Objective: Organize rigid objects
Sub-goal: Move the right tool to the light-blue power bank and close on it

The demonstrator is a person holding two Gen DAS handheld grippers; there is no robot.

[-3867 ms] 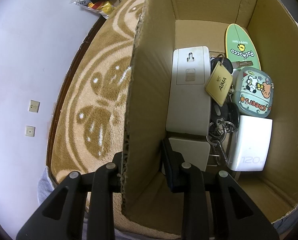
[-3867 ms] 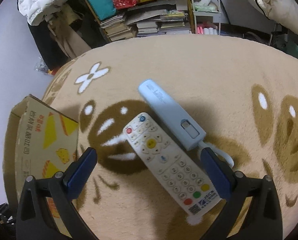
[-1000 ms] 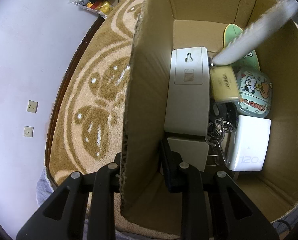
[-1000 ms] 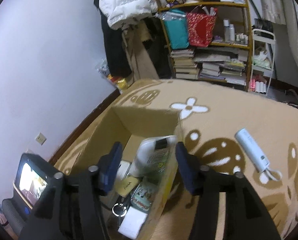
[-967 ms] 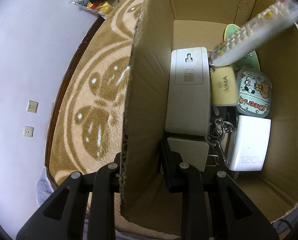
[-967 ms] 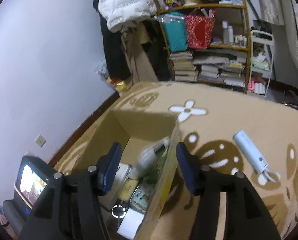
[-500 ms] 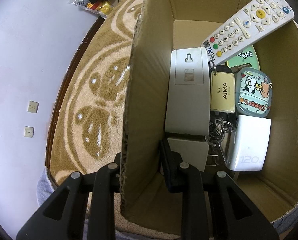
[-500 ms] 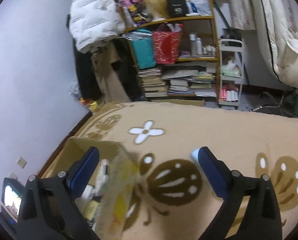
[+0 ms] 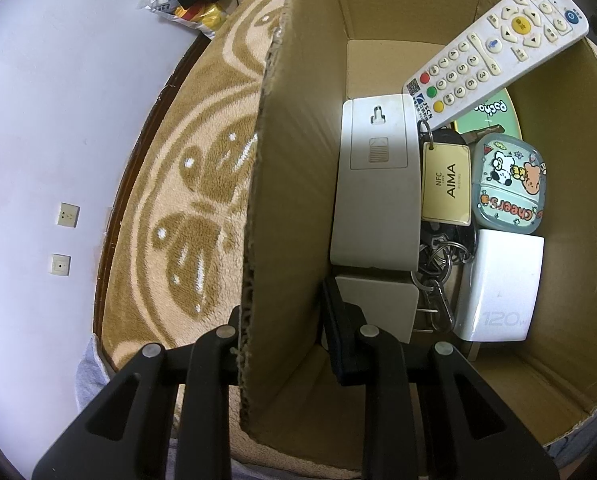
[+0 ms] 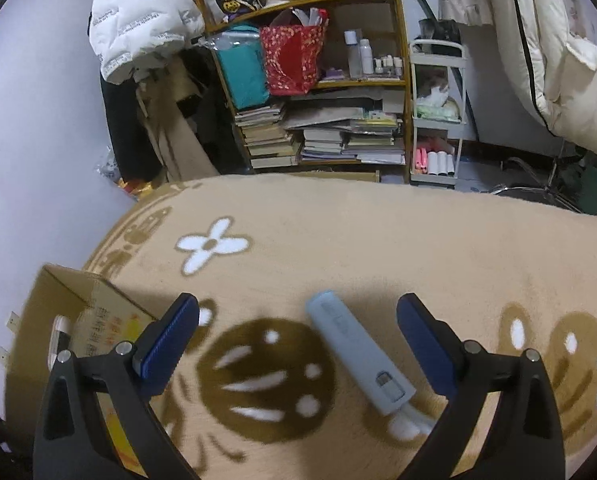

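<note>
My left gripper (image 9: 286, 328) is shut on the near wall of the cardboard box (image 9: 282, 160), one finger outside and one inside. In the box a white remote control (image 9: 494, 46) leans against the right wall over a white flat device (image 9: 376, 184), a yellow AIMA key tag (image 9: 446, 186), a cartoon tin (image 9: 508, 186), a white 120W charger (image 9: 502, 292) and a green board (image 9: 492, 114). My right gripper (image 10: 298, 336) is open above the rug, with a pale blue stick-shaped device (image 10: 358, 352) lying between its fingers. The cardboard box (image 10: 74, 328) shows at the lower left there.
A tan rug with brown and white patterns (image 10: 378, 248) covers the floor. A cluttered bookshelf (image 10: 318, 92), a white jacket (image 10: 138, 12) and a small white cart (image 10: 438, 120) stand along the far wall. White wall with sockets (image 9: 68, 216) lies left of the box.
The right gripper let the white remote go into the box, opened, and swung away to the rug over the pale blue device. The left gripper has stayed clamped on the box wall.
</note>
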